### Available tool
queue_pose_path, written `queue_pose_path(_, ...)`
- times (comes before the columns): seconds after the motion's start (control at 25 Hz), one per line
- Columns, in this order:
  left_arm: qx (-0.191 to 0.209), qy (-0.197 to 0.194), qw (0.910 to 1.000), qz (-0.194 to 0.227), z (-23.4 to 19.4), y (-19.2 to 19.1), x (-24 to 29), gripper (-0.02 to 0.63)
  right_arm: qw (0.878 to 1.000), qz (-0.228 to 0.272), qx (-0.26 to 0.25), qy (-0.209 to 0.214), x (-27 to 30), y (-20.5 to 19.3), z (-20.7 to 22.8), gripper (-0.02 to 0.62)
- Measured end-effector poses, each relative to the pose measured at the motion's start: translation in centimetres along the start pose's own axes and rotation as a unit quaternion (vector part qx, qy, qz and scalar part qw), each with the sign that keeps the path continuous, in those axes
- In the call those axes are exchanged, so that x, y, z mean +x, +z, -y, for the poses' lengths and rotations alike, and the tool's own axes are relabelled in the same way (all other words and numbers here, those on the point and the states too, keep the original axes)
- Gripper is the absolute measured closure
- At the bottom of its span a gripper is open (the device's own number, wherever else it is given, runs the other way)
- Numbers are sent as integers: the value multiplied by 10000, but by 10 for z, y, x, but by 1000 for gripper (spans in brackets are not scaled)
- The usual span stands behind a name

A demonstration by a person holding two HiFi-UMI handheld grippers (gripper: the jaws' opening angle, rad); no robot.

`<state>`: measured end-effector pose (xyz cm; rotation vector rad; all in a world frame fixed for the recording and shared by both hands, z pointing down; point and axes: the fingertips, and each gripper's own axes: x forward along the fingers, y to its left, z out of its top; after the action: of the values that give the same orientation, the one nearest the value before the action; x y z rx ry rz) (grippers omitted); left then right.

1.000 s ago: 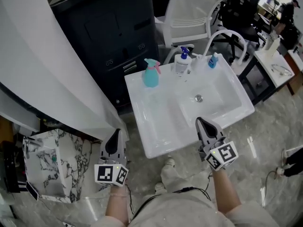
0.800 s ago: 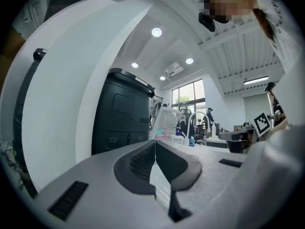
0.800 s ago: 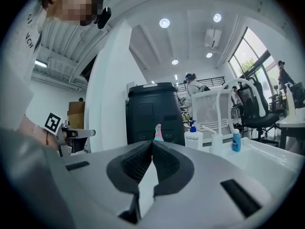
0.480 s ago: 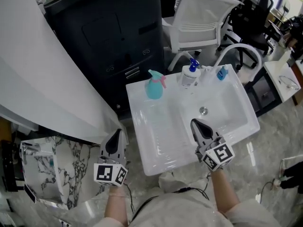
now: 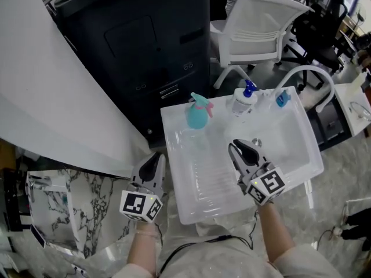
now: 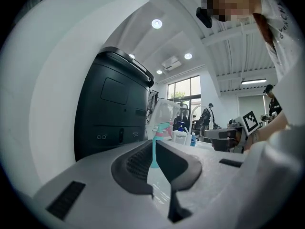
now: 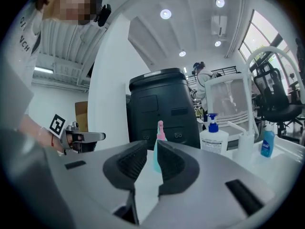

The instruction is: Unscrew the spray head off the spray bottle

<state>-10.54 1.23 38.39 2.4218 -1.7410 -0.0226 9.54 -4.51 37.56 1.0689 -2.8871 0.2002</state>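
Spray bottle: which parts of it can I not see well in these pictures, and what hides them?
- Head view: the spray bottle is small; the joint under its pink spray head is too small to read.
- Left gripper view: the shut left gripper covers the body except a narrow strip.
- Right gripper view: the right gripper, jaws just opening and empty, hides most of the body too.

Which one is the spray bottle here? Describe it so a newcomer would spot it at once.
Find the white sink unit beside the dark cabinet; three bottles stand along its back edge. The teal plastic spray bottle is leftmost, and unlike the white pump bottle with blue top and the small blue bottle, it has a pink trigger head.
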Motion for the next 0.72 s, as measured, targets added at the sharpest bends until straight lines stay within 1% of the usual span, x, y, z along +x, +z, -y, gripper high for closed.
queue_pose_path(0.08,-7,-101,9999,-31,-3,-1,12,584,10000,-11,44,22,13,2,4,509)
queue_pose_path(0.16,-47,-245,9996,-123,-5,-4,26,512,9999,-8,119,15,26,4,8,488)
queue_pose_path(0.24,-90,-374,9990,-248,-7,-9,38,458,9998,-15,179,26,36,5,9,472)
queue_pose_path(0.44,71,-673,9965,-495,-10,-19,73,361,9999,-39,147,73,62,9,15,449)
queue_pose_path(0.6,287,-1014,9910,-825,-5,-33,101,303,9998,-106,138,72,80,10,22,434)
queue_pose_path(0.72,476,-1277,9859,-966,2,-39,122,286,9997,-162,105,119,93,11,28,423)
